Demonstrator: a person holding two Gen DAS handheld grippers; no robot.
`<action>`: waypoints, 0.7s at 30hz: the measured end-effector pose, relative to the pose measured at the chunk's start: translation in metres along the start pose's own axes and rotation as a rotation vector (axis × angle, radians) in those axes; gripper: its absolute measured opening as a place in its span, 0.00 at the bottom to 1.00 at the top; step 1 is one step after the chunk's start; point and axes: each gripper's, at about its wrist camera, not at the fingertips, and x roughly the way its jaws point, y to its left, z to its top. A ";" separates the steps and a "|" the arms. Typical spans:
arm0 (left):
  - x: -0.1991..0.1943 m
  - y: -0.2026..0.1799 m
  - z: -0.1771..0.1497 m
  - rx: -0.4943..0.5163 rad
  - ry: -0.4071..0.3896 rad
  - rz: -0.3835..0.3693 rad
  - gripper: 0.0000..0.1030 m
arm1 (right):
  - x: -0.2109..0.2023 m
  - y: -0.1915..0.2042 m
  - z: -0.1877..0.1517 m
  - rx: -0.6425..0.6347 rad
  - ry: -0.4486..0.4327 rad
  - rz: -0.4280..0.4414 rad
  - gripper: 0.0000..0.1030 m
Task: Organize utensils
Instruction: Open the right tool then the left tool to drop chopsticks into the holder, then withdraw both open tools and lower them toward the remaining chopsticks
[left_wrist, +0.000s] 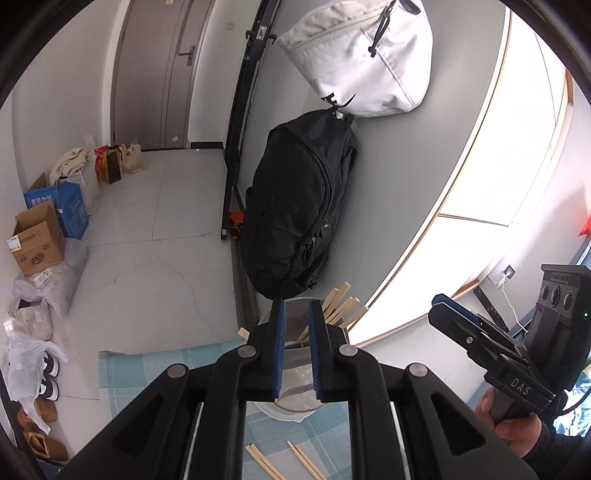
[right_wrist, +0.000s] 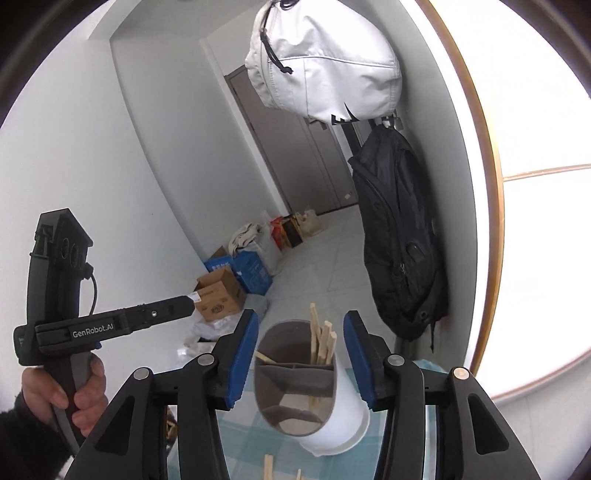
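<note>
A white utensil holder (right_wrist: 325, 413) with a grey divided insert stands on the checked tablecloth (right_wrist: 236, 435). Several wooden chopsticks (right_wrist: 323, 341) stand in its far compartment. In the left wrist view the holder (left_wrist: 295, 363) sits behind the fingers, chopsticks (left_wrist: 341, 308) sticking out. More chopsticks (left_wrist: 264, 461) lie loose on the cloth in front. My left gripper (left_wrist: 296, 314) is narrowly open and empty above the holder. My right gripper (right_wrist: 300, 325) is wide open and empty, its fingers either side of the holder; it also shows in the left wrist view (left_wrist: 443, 306).
A black backpack (left_wrist: 295, 206) and a white bag (left_wrist: 362, 62) hang on the wall behind the table. Cardboard boxes (left_wrist: 37, 243), plastic bags and shoes (left_wrist: 48, 384) lie on the floor at left. A bright window (right_wrist: 535, 184) is at right.
</note>
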 end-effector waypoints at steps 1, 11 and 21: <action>-0.004 -0.002 -0.001 0.001 -0.011 0.004 0.15 | -0.002 0.002 0.000 -0.004 -0.002 0.000 0.51; -0.036 -0.011 -0.022 0.005 -0.117 0.064 0.60 | -0.030 0.028 -0.017 -0.049 -0.011 -0.005 0.66; -0.043 -0.010 -0.056 0.015 -0.127 0.105 0.75 | -0.036 0.050 -0.053 -0.117 0.045 -0.013 0.73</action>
